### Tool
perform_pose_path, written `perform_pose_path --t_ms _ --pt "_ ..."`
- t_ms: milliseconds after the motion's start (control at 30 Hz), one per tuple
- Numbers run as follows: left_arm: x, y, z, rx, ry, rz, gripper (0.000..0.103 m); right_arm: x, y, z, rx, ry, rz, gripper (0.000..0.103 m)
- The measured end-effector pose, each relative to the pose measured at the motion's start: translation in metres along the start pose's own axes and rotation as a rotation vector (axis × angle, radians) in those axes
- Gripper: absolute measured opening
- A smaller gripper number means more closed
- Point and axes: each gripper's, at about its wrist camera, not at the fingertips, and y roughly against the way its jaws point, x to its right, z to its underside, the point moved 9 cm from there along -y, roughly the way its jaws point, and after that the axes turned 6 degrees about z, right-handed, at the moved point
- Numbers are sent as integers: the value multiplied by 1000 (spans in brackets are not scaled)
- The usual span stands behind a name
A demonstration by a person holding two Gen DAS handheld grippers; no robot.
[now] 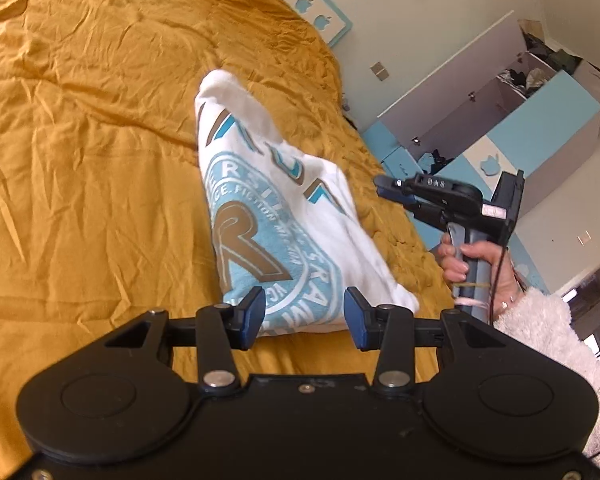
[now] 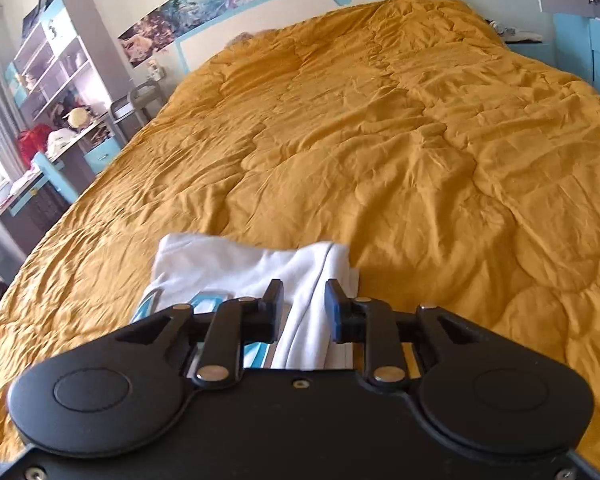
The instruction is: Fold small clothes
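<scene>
Bed (image 2: pixel 380 140): it fills most of both views, with a wrinkled yellow blanket (image 1: pixel 80 160) over it.
Cupboard (image 1: pixel 540 120): white and blue, at the upper right of the left view, with its doors open.
Shirt (image 1: pixel 268 220): white with a blue and brown round print. It lies folded on the blanket in the middle of the left view. In the right view it is at the bottom middle.
Left gripper (image 1: pixel 305 312): at the bottom of the left view. Its fingers are spread wide and hold nothing. The near end of the shirt lies just past them.
Right gripper (image 2: pixel 303 300): held by a hand (image 1: pixel 476 268) in a fluffy white sleeve (image 1: pixel 556 332). Its fingers are a little apart. White shirt cloth shows between them, but they do not squeeze it.
</scene>
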Motion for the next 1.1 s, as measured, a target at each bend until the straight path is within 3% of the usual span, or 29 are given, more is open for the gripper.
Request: perform_pose_path --t_ms 33,67,167,367,467,733,767,800,833,867,1033,1100 --pt "4 6 0 -2 -45 -27 44 1 19 13 -19 -4 -9 37" --pt "8 9 2 -19 -116 -79 44 3 34 25 -33 -2 1 54" --pt "9 6 13 -83 -277 -200 43 8 69 64 -43 21 73 58" --pt "4 -23 28 -148 -414 -311 37 19 78 115 -86 -46 116 44" --pt "-1 -34 32 -165 -453 -354 12 16 75 123 -90 -59 113 43" --pt "2 -39 27 -144 -456 -386 9 11 68 122 -73 -78 125 43" --pt "3 -40 28 -142 -466 -392 9 10 66 122 -72 -78 125 39" --pt "4 -40 28 -141 -473 -398 8 8 65 122 -76 -78 115 25" --pt "4 -40 28 -139 -473 -402 7 6 63 123 -84 -83 104 18" --pt "3 -40 28 -130 -463 -405 6 7 62 123 -79 -83 111 14" --pt "22 -19 9 -9 -443 -404 4 1 85 105 4 -97 81 9" --pt "30 -14 -1 0 -446 -406 3 0 95 96 33 -103 72 9"
